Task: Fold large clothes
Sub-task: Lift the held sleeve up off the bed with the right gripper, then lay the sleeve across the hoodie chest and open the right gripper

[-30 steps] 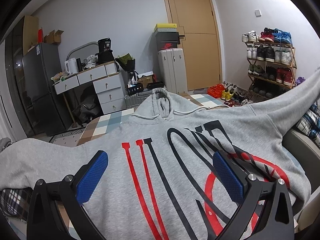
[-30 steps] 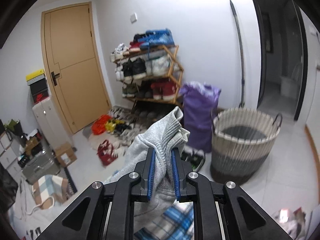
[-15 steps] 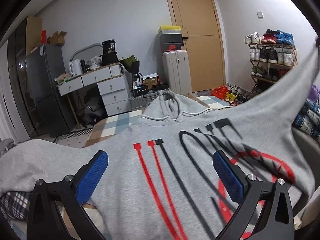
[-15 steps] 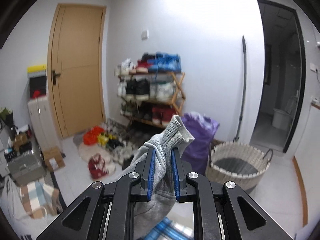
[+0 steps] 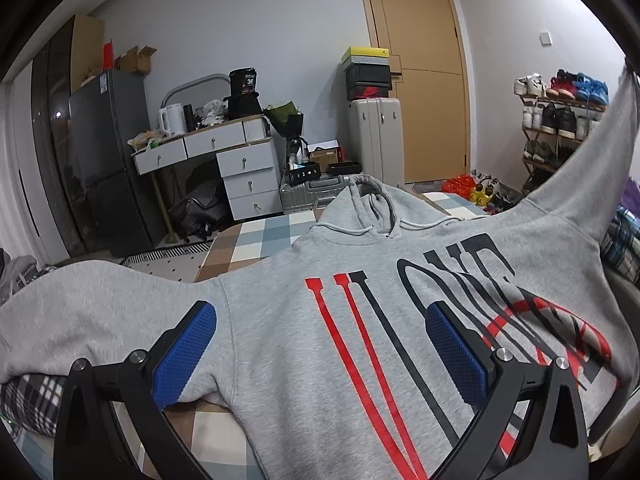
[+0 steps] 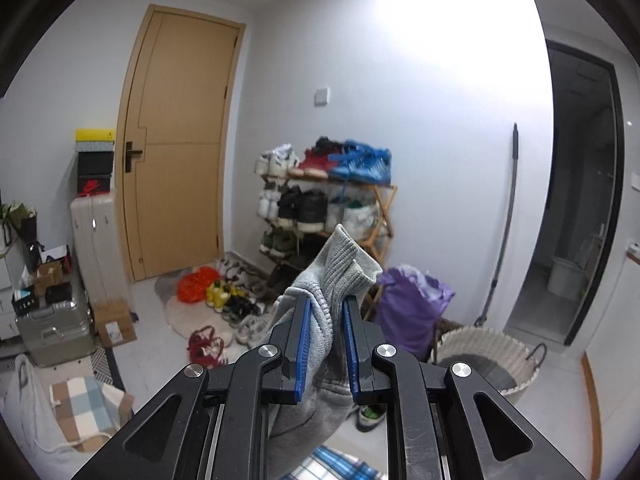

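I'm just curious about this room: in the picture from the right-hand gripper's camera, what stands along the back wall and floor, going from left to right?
Stack of shoe boxes → wooden door → shoe rack → purple bag → woven basket → dark doorway.

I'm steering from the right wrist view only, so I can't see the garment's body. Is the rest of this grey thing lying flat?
Observer: Mostly. The hoodie lies front-up on a checked cover, hood toward the door.
Operator: And the sleeve I'm holding?
Observer: The right gripper is shut on its cuff; the sleeve rises off the surface, stretched up.
Operator: Is the left gripper gripping anything?
Observer: No. The left gripper hovers open over the chest print.
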`<state>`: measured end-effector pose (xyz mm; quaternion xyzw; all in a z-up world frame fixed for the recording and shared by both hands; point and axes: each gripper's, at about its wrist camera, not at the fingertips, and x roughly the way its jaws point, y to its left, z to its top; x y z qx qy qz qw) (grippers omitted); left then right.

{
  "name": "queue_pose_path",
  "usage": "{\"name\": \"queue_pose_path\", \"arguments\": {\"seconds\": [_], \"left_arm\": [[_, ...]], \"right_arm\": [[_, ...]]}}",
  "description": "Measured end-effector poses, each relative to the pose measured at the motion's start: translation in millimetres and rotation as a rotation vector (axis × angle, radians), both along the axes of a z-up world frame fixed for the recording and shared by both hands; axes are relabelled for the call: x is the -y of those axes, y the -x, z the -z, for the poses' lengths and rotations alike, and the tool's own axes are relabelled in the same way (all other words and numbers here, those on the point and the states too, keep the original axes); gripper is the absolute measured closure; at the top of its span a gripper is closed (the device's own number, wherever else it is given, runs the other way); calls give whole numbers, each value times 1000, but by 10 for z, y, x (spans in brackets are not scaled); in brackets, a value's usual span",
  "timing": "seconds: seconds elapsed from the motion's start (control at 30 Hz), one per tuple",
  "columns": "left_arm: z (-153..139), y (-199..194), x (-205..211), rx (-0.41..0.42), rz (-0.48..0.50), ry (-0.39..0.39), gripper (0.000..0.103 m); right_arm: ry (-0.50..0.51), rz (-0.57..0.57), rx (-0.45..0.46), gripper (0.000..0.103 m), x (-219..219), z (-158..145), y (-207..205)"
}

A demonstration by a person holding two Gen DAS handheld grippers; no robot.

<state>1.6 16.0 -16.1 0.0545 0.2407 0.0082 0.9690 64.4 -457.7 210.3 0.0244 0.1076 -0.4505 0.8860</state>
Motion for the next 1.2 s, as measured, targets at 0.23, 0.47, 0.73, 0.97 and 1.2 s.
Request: {"name": "queue_pose_path", "arguments": {"seconds": [0.23, 0.47, 0.73, 0.97, 1.2], "left_arm": [[-80, 77, -98, 55, -22, 6, 1], [-282, 255, -436, 136, -52, 151, 1], [-369, 346, -666, 209, -99, 248, 1], [-301, 184, -802, 165, -101, 341, 1], [-306, 200, -815, 161, -77, 373, 1]], "right_arm": [[23, -97, 64, 88, -628, -486, -249], [-121, -503, 10, 88, -1863, -102, -737], [-268, -920, -164, 88, -3655, 1272, -1161], [-375, -1144, -595, 87, -4831, 3191, -1426], [-549, -1433, -583, 6, -4718, 3266, -1340]]}}
